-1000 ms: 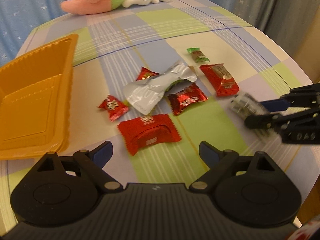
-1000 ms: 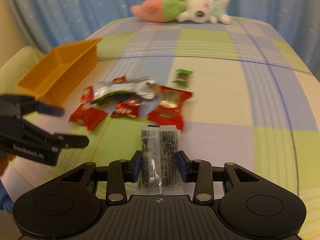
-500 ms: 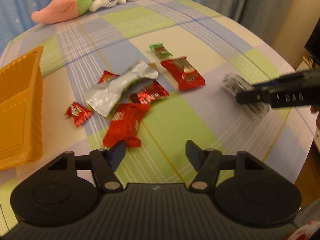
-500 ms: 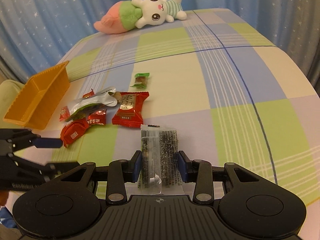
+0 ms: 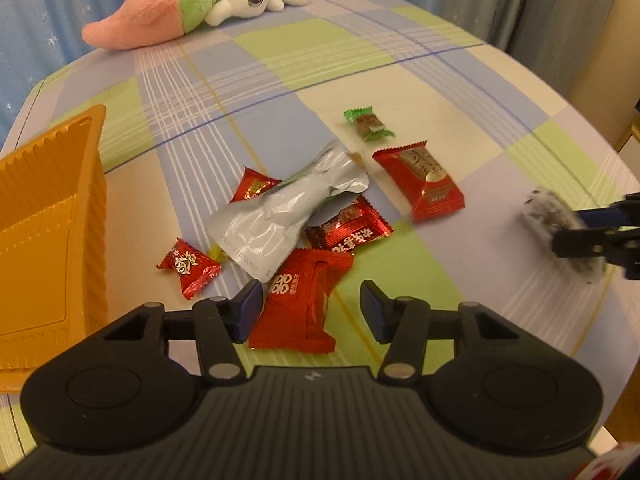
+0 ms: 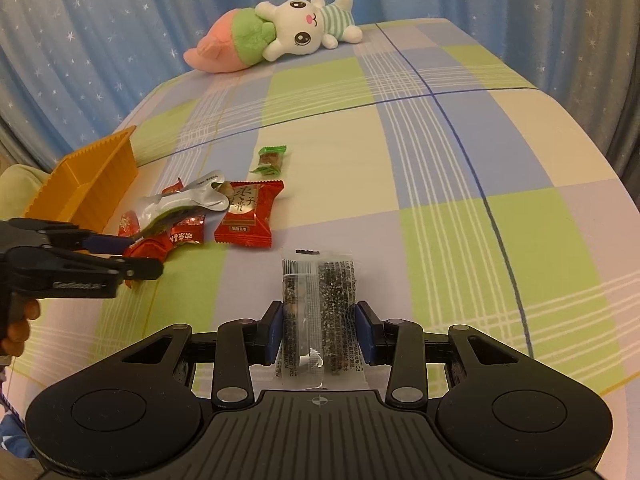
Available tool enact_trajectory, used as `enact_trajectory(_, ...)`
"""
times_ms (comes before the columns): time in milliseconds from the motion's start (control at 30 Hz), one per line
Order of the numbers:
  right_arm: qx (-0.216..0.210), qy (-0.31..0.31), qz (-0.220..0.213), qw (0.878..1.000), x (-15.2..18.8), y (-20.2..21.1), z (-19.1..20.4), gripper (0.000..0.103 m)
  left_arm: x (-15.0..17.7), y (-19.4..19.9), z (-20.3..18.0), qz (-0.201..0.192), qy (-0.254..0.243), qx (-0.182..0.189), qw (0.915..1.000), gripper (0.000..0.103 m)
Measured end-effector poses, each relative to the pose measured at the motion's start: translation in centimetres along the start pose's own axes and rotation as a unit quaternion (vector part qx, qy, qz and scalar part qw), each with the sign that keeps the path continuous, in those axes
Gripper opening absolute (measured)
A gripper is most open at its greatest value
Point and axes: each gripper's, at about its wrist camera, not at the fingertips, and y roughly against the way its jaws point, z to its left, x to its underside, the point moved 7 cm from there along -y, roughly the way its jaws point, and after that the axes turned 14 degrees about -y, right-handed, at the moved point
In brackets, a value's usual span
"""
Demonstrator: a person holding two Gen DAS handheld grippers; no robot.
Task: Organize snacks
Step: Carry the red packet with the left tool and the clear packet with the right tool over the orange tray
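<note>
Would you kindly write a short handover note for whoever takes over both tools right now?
Right tool: shut on the clear black-speckled packet, held above the table.
Left tool: open, its fingers either side of the big red packet; not gripped.
Orange tray: at the table's left; no snacks visible in it.
On the cloth: silver pouch, tall red packet, green candy and small red candies.
Left: carry the held packet to the tray, then the rest.

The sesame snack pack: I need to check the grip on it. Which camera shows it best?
The right wrist view: the sesame snack pack sits sharp, clamped in the right gripper. The left wrist view shows only a blur.
</note>
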Motion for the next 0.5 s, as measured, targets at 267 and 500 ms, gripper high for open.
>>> enact_trajectory(267, -0.009, 0.001, -0.002, 1.000, 0.8, 2.0, -1.2, 0.038, 0.2, 0.0, -0.4, 0.009, 0.035, -0.019, 0.9992, 0.026)
enact_trajectory(500, -0.034, 0.014, 0.000, 0.999, 1.7, 4.0, -1.7, 0.038, 1.2, 3.0, -2.4, -0.006, 0.070, -0.041, 0.9967, 0.024)
